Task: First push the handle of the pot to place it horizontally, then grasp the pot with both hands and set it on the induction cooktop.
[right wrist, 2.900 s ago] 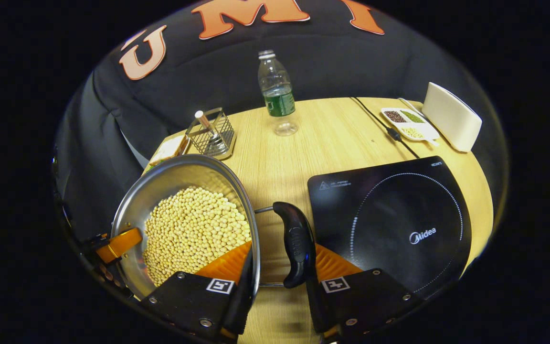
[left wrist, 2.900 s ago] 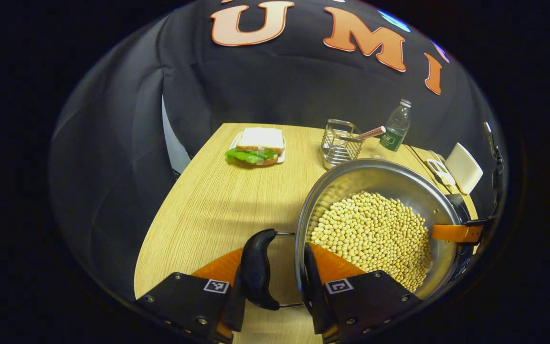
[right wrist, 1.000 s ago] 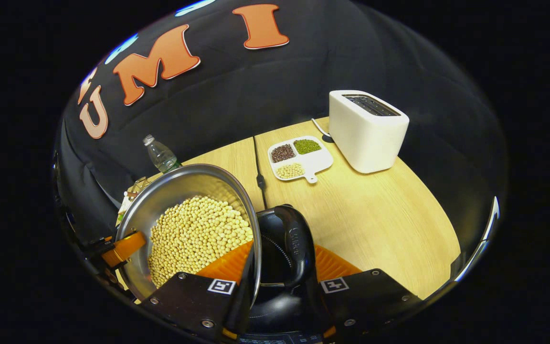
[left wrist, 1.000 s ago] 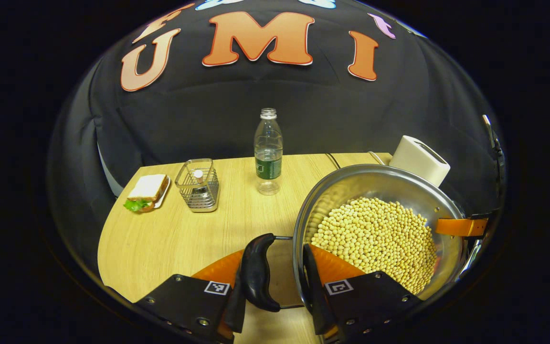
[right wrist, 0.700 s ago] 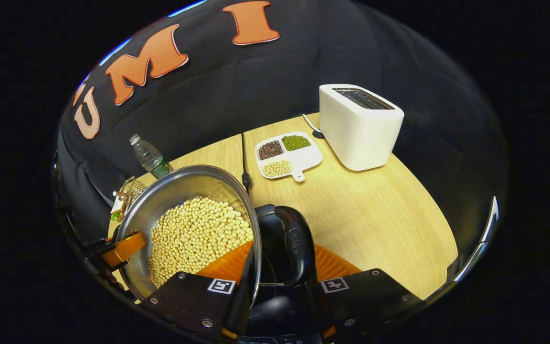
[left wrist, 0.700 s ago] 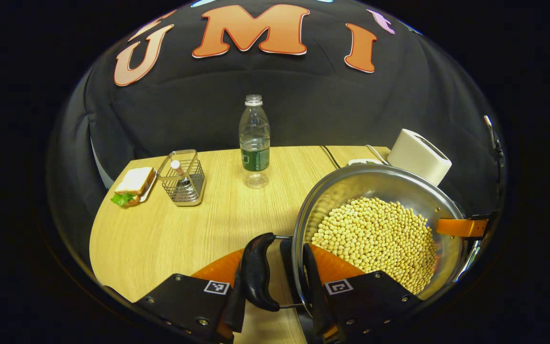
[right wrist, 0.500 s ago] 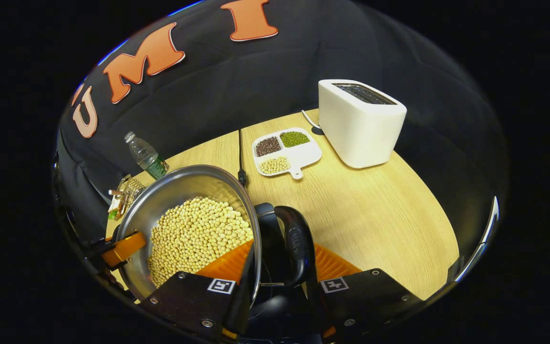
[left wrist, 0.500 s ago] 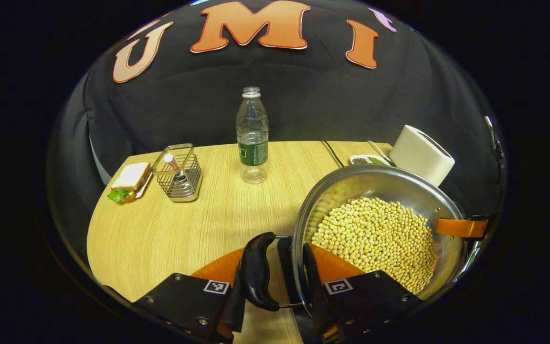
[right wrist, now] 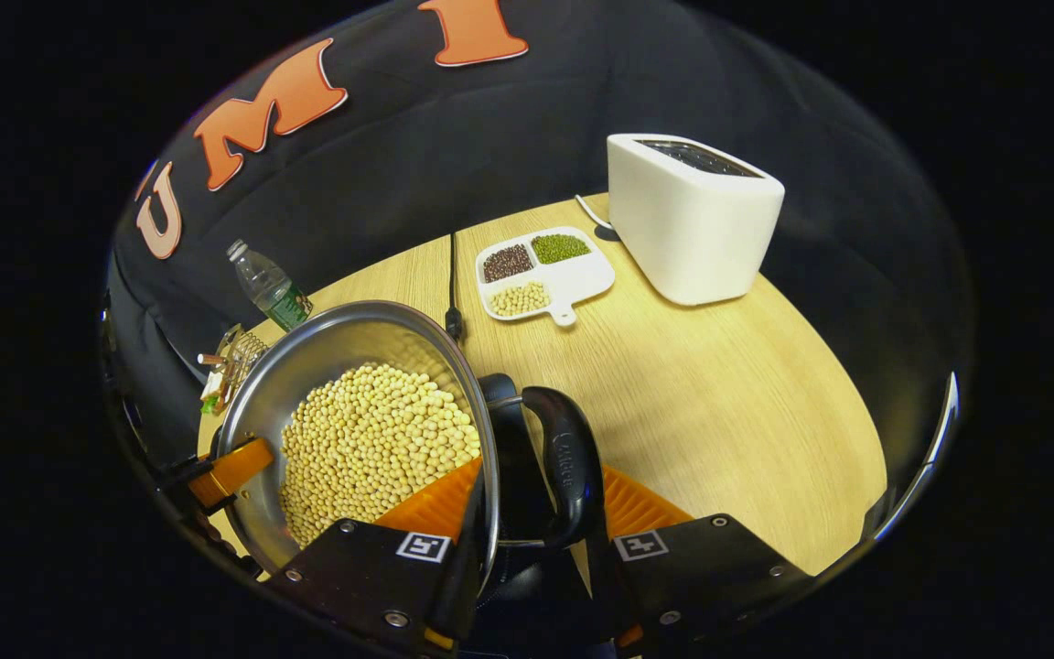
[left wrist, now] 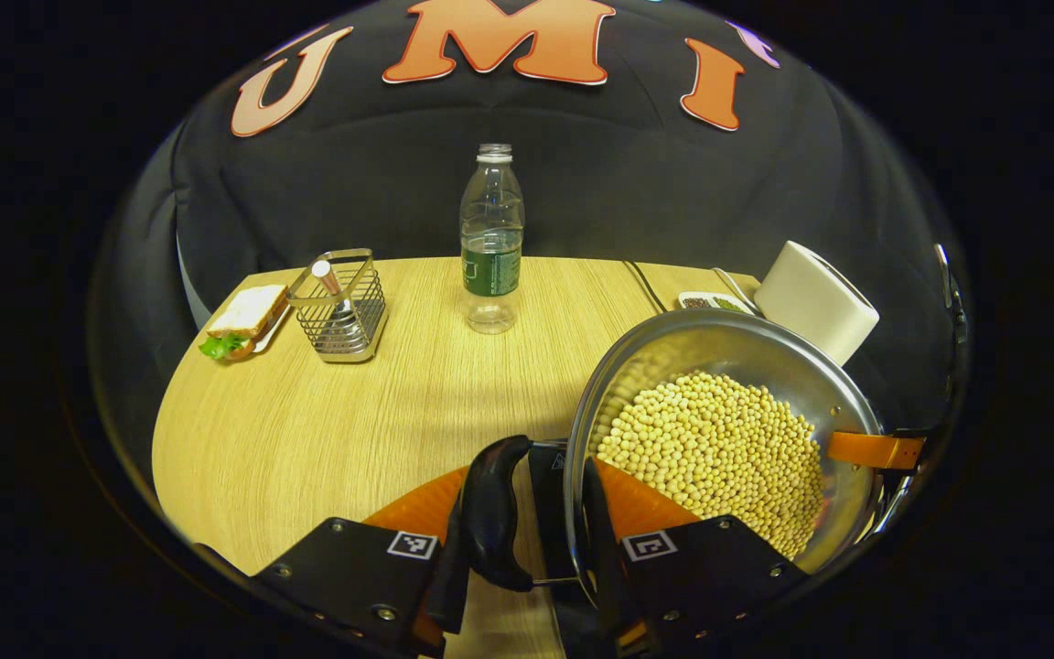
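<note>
Both grippers are on the pot [left wrist: 719, 439] right now, one at each side. Low centre of the left gripper view, the left gripper [left wrist: 536, 540] has one finger inside the rim on the beans [left wrist: 710, 448] and the other outside the black handle [left wrist: 490, 522], so it is clamped across handle and wall. Same picture low in the right gripper view: the right gripper [right wrist: 532, 513] pinches the pot's rim and its own handle [right wrist: 568, 467] between its fingers. The far gripper shows as a strip on the opposite rim in each view.

The handles lie flat, so I'd call the pushing step done, and the two-handed grasp is made. The pot sits left of centre in the right gripper view, and a dark surface peeks out under it, between the fingers; I take that for the cooktop [right wrist: 513, 476], though I can't tell whether the base is touching it yet.

What looks left: settle the pot fully and let go. Toaster [right wrist: 692, 215] and bean tray [right wrist: 545, 275] are upper right, well apart; bottle [left wrist: 490, 238], wire basket [left wrist: 339, 307] and sandwich [left wrist: 243, 320] sit upper left in the left gripper view.
</note>
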Tool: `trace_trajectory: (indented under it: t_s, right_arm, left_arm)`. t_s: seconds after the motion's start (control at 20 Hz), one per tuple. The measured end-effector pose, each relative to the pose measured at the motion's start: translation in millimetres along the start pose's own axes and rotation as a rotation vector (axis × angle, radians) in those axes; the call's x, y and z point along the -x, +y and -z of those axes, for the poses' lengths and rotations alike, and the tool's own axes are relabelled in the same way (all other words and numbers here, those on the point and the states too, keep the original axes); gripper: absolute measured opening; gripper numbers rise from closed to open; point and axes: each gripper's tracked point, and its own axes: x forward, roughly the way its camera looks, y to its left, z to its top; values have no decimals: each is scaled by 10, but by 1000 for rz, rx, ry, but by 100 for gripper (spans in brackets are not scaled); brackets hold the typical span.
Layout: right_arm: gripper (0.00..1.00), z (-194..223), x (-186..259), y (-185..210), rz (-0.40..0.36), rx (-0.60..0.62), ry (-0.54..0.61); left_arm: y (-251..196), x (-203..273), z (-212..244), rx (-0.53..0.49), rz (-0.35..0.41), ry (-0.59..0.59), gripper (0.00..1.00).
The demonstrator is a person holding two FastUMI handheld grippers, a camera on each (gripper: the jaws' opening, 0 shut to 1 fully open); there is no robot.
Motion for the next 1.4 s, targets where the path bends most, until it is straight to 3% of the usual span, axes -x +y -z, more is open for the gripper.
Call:
trace_trajectory:
  t_s: [0.25,0.4,0.45,0.7,0.8,0.9,0.95,1.2,1.4]
  right_arm:
    - [63,-125,88,-75,44,92,-74]
    - [77,-247,237,-135,41,100,-122]
    - [79,-287,309,-142,36,97,-140]
    - [83,-654,747,-217,65,153,-282]
    - [83,-891,1009,-176,61,177,-364]
    - [84,-1125,1244,-105,55,188,-443]
    - [85,-1223,1363,-56,50,192,-477]
    - [90,-1750,1956,270,3,215,-657]
    - [93,-2167,2529,541,-23,250,-820]
  left_arm:
    - [-34,10,51,-42,-24,53,68]
    - [-50,108,57,-45,-10,62,71]
    - [-40,158,28,-54,-7,59,66]
    - [14,497,-305,-109,-11,-41,65]
    - [65,666,-491,-111,-28,-103,64]
    - [125,896,-753,-91,-40,-190,87]
    - [181,933,-929,-81,-53,-235,88]
    - [594,1866,-1833,-10,-105,-494,89]
    - [1083,2673,-2425,8,-206,-689,87]
